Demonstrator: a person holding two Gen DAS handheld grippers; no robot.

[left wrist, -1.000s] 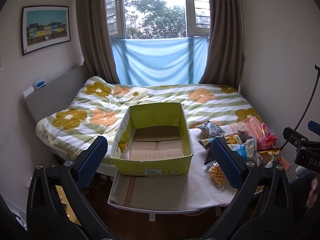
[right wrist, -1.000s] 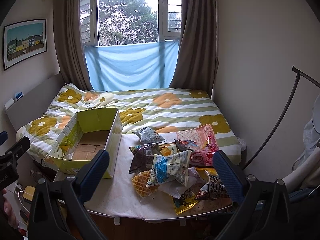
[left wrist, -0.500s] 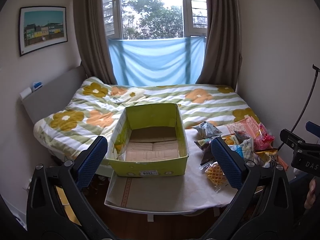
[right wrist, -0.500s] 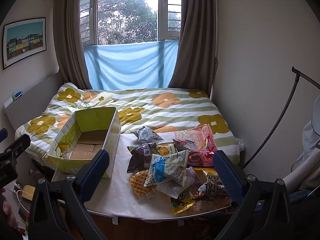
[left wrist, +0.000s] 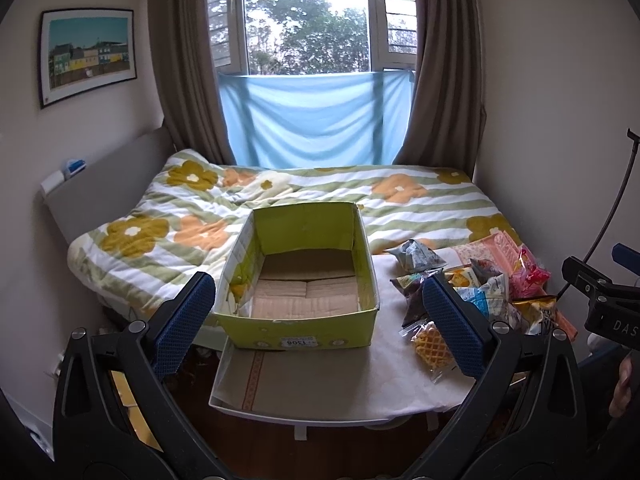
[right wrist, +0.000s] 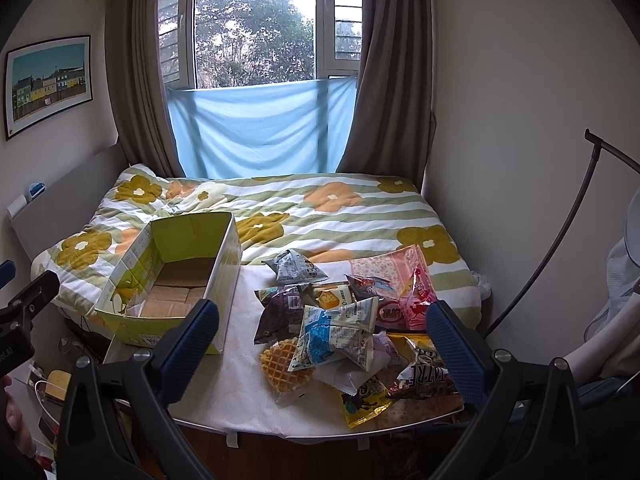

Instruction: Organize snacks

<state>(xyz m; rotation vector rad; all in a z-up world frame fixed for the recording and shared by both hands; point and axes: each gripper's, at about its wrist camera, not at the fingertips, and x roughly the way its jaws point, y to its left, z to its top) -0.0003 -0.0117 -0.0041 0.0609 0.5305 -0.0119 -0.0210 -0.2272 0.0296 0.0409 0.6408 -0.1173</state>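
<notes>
Start of task: your left gripper [left wrist: 316, 316] and right gripper [right wrist: 320, 338] hang wide and empty. Box [left wrist: 298, 280] apparently holds nothing (near corners hidden); snacks [right wrist: 340, 320] lie heaped right of it.

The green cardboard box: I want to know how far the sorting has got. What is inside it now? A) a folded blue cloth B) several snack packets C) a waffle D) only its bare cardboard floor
D: the green cardboard box shows only its bare brown floor, while the snack packets lie piled on the table beside it.
</notes>
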